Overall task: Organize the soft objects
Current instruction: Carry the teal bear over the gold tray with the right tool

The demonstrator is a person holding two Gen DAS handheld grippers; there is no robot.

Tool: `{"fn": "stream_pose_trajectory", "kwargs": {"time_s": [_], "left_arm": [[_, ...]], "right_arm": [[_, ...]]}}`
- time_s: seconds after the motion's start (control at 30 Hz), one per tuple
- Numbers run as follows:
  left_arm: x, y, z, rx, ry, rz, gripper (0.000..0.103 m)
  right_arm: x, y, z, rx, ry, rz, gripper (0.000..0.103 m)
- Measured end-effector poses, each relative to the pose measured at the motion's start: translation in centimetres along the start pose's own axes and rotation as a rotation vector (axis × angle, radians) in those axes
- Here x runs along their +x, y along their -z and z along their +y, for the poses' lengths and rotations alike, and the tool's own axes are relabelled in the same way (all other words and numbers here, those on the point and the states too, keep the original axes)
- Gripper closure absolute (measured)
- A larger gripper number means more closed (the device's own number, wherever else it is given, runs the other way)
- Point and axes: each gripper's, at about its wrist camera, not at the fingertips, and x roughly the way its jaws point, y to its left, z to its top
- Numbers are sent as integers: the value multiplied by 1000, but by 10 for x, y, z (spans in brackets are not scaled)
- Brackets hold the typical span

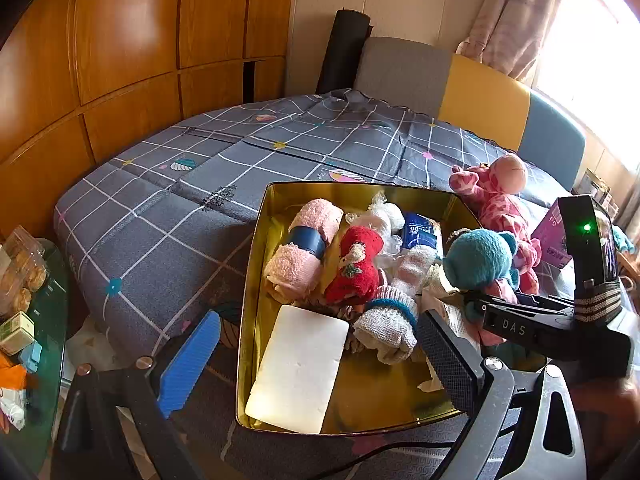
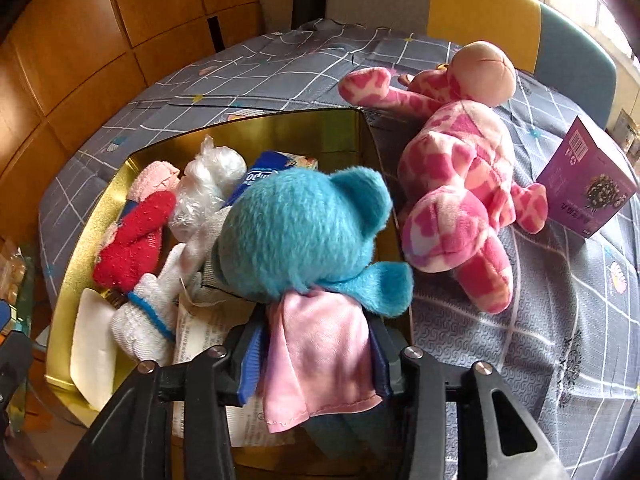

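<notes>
**Blue plush over the tin, right tongs around its cape**

Blue plush (image 2: 304,232): back of head to the right wrist camera, sitting at the right-hand side of the gold tin (image 2: 80,272), above the stuff inside. Its pink satin cape (image 2: 320,360) hangs between the fingers of the right tongs (image 2: 316,332). Can't tell whether the pads are actually pinching the cloth or just bracketing it.

Left tongs (image 1: 318,320): released, fingers spread wide, nothing between them, hovering over the near end of the tin.

In the tin, near to far:
- white foam block (image 1: 300,368), lying flat
- white knit roll (image 1: 390,320) with a blue band
- red sock (image 1: 354,268)
- pink towel roll (image 1: 304,248), taped blue
- crumpled plastic bag (image 1: 384,212) and blue tissue pack (image 1: 420,232) at the far wall

Just right of the tin, on the bed (image 1: 160,220): pink spotted plush (image 2: 452,184), sprawled on its side. Purple box (image 2: 584,180) beyond it. Grey, yellow and blue headboard (image 1: 480,96) at the back.
</notes>
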Motion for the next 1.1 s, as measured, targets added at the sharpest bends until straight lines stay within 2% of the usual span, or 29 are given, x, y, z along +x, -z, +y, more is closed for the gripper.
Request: {"fn": "stream_pose_trajectory", "kwargs": {"time_s": [0.17, 0.33, 0.4, 0.5, 0.7, 0.87, 0.97, 1.1], "left_arm": [[0, 0, -1, 5, 1, 3, 3], [1, 0, -1, 5, 0, 1, 3], [0, 0, -1, 4, -1, 2, 3], [0, 0, -2, 6, -4, 1, 3], [-4, -1, -4, 11, -11, -9, 1], [-12, -2, -8, 18, -17, -30, 0], [-17, -2, -12, 19, -26, -41, 0], [-26, -1, -18, 21, -17, -59, 0]], "right_arm": [[-8, 2, 2, -35, 20, -34, 54], [-26, 9, 6, -77, 59, -120, 50], [-31, 11, 8, -87, 27, -146, 50], [-29, 11, 12, -103, -17, -145, 50], [-14, 11, 17, -101, -23, -106, 50], [-40, 19, 11, -68, -52, -177, 50], [-57, 29, 10, -67, -35, -222, 50], [-71, 43, 6, -53, -1, -240, 50]]}}
